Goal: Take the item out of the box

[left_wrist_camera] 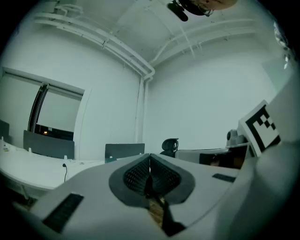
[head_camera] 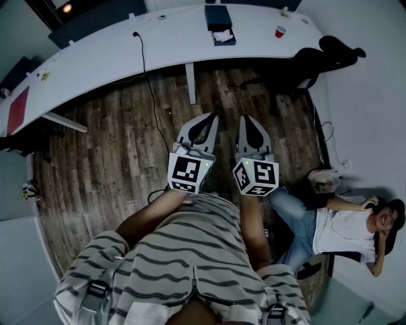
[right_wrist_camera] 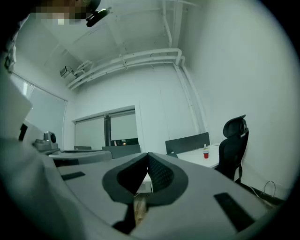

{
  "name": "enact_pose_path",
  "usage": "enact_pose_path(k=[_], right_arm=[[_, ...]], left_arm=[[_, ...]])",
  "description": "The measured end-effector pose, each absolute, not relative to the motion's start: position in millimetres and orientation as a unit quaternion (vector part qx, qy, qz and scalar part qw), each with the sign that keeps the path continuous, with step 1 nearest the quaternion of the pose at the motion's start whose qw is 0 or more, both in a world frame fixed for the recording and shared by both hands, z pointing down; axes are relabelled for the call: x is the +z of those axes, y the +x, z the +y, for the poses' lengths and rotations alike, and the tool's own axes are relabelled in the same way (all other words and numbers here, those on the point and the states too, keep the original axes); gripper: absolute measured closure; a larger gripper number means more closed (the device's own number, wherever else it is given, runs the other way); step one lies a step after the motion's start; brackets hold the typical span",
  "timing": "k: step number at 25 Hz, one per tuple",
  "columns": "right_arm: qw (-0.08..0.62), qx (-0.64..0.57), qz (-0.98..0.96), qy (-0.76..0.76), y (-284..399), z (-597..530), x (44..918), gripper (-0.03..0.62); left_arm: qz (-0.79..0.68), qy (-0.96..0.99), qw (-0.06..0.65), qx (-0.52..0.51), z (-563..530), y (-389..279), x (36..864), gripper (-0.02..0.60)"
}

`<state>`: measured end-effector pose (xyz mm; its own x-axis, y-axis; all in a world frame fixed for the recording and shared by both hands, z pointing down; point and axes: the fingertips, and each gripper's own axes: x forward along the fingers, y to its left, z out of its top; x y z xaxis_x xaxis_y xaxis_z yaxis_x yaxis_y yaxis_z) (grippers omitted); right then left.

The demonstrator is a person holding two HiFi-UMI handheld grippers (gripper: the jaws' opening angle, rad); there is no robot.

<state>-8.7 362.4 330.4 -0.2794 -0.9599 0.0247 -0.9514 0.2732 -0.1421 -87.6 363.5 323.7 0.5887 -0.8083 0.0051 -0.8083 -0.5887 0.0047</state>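
A dark blue box stands on the far side of the long white table, with a white item in its open front part. Both grippers are held close to the person's body over the wooden floor, far from the box. My left gripper has its jaws pressed together with nothing between them, and its own view shows the same at my left gripper. My right gripper is shut and empty too, and in the right gripper view my right gripper points across the room.
A red cup stands on the table right of the box. A black office chair is at the table's right end. A black cable hangs to the floor. A person sits on the floor at right.
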Motion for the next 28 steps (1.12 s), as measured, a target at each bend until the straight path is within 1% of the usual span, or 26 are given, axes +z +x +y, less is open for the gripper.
enact_pose_path(k=[16, 28], right_arm=[[0.045, -0.068, 0.806, -0.587, 36.9, 395.6, 341.7, 0.576], [0.038, -0.064, 0.811, -0.581, 45.8, 388.6, 346.2, 0.576]], left_arm=[[-0.474, 0.880, 0.001, 0.016, 402.8, -44.3, 344.2, 0.557], [-0.478, 0.878, 0.014, 0.014, 392.2, -30.3, 355.3, 0.557]])
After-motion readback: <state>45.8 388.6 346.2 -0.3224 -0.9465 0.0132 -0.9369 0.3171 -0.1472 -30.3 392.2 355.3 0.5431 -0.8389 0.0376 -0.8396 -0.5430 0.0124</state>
